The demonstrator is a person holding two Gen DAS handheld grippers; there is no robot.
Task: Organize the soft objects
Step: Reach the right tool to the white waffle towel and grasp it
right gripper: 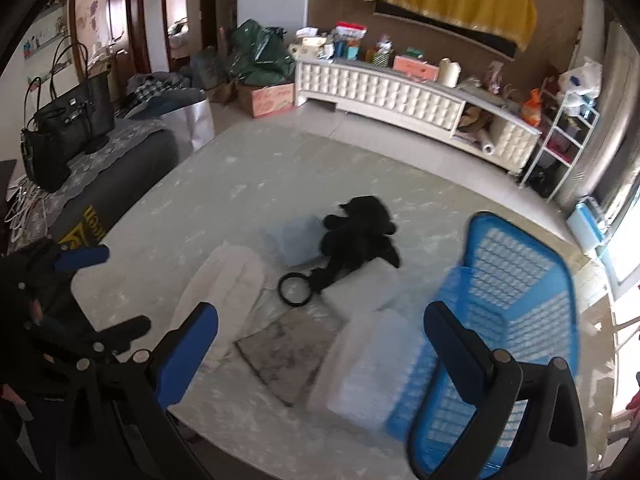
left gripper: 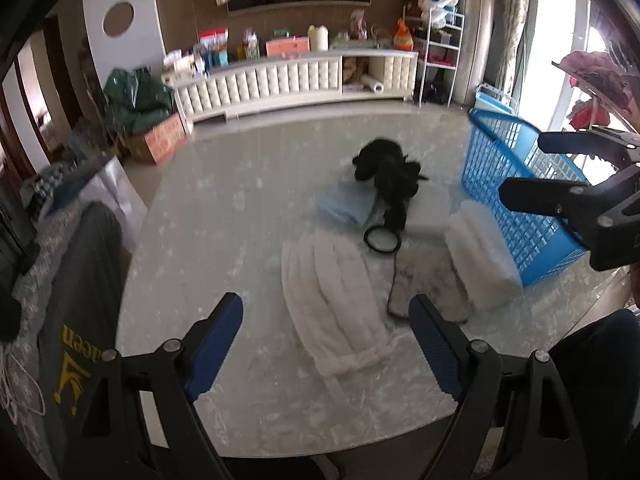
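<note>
Left gripper (left gripper: pixel 326 344) and right gripper (right gripper: pixel 320 350), jaws spread and empty, hover above a pale marbled desk (left gripper: pixel 224 216) carrying a blue basket (left gripper: pixel 524 200), white towels (left gripper: pixel 332 300), black cloth (left gripper: pixel 386 176); a white cabinet (left gripper: pixel 288 80) lines the wall.

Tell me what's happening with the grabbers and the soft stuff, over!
Left gripper open, empty. Right gripper open, empty. Soft pile on table, blue basket empty. Nothing blocking.

Blue basket (right gripper: pixel 516 308) motion-blurred, near end cut by frame edge; grey mat (right gripper: pixel 290 354) partly under white towels.
</note>
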